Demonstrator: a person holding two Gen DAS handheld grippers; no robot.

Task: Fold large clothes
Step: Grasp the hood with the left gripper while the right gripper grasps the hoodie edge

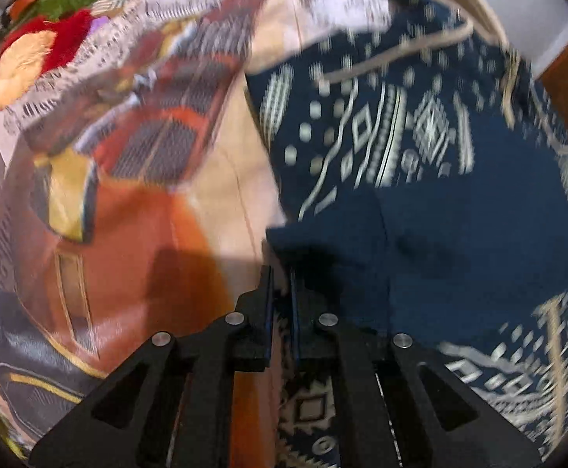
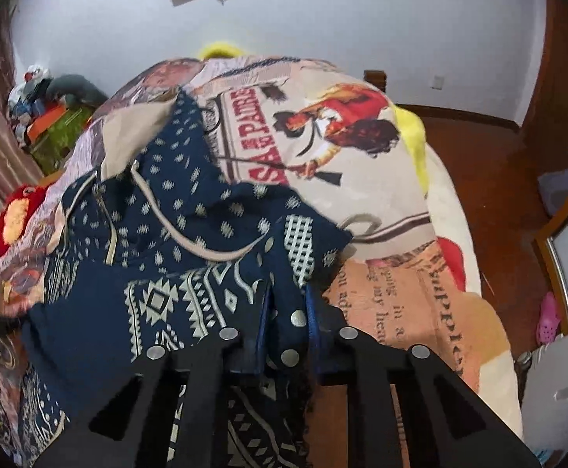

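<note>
The step in hand looks like the pick-up before a fold: both tongs are at the near edge of a navy patterned garment [image 1: 420,148] that lies spread over a bed covered by a printed blanket [image 1: 135,195].

Starting on the left, the left tongs [image 1: 282,284] point steeply down with their jaws drawn almost together. A thin edge of the navy cloth runs between the blades, so they appear to be pinching its near left edge, though the view is smeared by blur and the hold itself is hard to confirm. Ahead and to the right of these tongs the garment stretches away; to their left lies bare blanket.

The right tongs [image 2: 287,304] are closed down on a bunched fold of the same garment [image 2: 190,234], here with dotted cloth filling the narrow gap and the blue pads pressing on either side. Beyond them a drawstring [image 2: 174,230] and a zip mark what seems to be a hood or collar at the far end. To their right the blanket [image 2: 361,179] carries on to the bed's edge.

The next move, I judge, calls for lifting both pinched points together and carrying them evenly toward the far end, keeping the cloth taut between the tongs so it does not sag or twist.

As for containers, none can be made out clearly; a heap of coloured things [image 2: 53,117] sits far off to the left.
</note>
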